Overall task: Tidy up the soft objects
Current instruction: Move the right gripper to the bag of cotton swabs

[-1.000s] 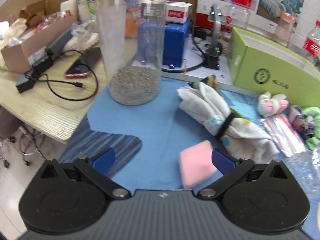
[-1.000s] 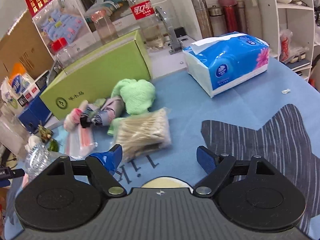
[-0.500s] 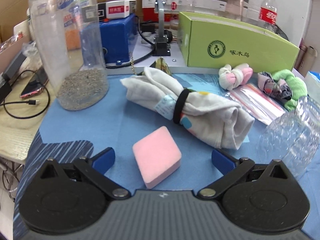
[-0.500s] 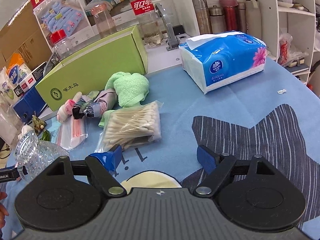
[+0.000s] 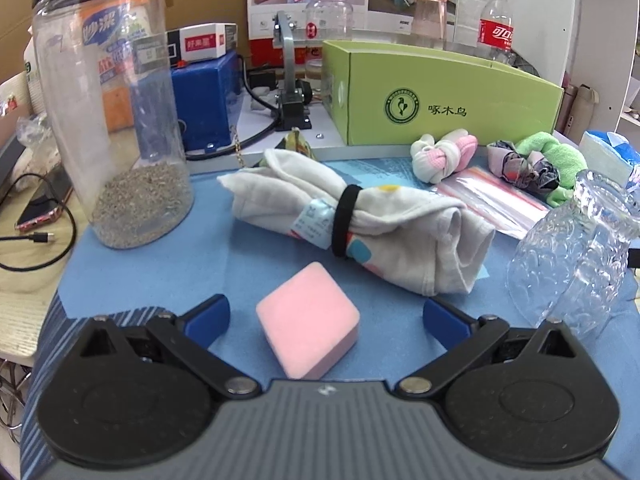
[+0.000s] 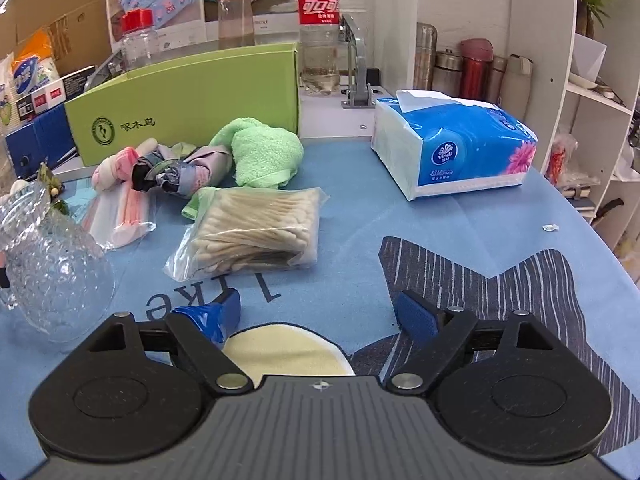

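Left wrist view: left gripper (image 5: 326,312) low over the blue cloth on the bench (image 5: 208,248), fingers (image 5: 208,316) spread wide, holding nothing. Pink sponge block (image 5: 307,320) between the 2 blue pads, square, soft-edged, turned corner-on, touching neither pad. Just beyond it, rolled white cloth (image 5: 360,224), pale with small coloured patches and a printed label, cinched around the middle by 1 black hair band (image 5: 344,220), lying slantwise. Behind that, knotted pink-and-white socks (image 5: 442,158) beside a clear zip bag (image 5: 488,204), then a bunched grey patterned fabric (image 5: 524,166) touching a green towel (image 5: 554,156). Green box (image 5: 436,100) along the back. Tall clear jar (image 5: 116,120) at left with grey granules in its bottom, upright. Textured glass vase (image 5: 576,252) at right, tilted; whether something props it up, hard to tell, its top cut off by the frame edge.

Right wrist view: right gripper (image 6: 318,312) also gaping, fingers (image 6: 416,316) apart and empty, over the printed cloth. Ahead, bag of cotton swabs (image 6: 256,232) flat on the cloth, partly overlapping the green towel's edge. Same socks, fabric and towel clustered before the green box. Tissue pack (image 6: 452,148) well apart at right, 1 sheet poking up.
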Demonstrator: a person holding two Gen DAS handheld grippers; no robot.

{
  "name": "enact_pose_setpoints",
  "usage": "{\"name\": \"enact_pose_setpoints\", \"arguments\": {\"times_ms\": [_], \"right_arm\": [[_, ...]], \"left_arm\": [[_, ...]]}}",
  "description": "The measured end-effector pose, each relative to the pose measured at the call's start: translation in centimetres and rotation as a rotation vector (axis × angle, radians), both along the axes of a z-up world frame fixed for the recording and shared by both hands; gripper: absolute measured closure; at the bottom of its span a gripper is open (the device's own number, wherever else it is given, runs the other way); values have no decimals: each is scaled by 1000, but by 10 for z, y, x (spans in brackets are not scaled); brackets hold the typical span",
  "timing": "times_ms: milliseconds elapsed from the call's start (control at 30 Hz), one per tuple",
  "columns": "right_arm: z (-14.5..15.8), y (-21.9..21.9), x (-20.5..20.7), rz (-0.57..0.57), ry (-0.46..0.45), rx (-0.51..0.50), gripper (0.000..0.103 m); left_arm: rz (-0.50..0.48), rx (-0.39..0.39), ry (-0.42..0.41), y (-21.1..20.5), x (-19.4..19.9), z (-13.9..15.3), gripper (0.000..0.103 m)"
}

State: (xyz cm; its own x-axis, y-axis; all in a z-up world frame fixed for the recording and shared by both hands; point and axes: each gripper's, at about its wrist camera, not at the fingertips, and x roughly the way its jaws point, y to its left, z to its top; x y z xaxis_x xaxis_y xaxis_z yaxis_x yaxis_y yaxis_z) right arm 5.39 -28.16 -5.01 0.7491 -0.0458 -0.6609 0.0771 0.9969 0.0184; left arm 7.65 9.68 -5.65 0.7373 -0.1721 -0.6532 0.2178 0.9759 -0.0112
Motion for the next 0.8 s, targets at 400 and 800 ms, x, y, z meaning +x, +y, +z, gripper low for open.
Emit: {"name": "enact_pose_setpoints", "arguments": {"times_ms": [400,800], "right_arm": [[13,16,27,36,-11,102,30],[33,24,46,283,-65,-45,30]], "left_arm": [[19,9,7,-5,5,0,1],[6,12,10,-5,8,0,1]]}}
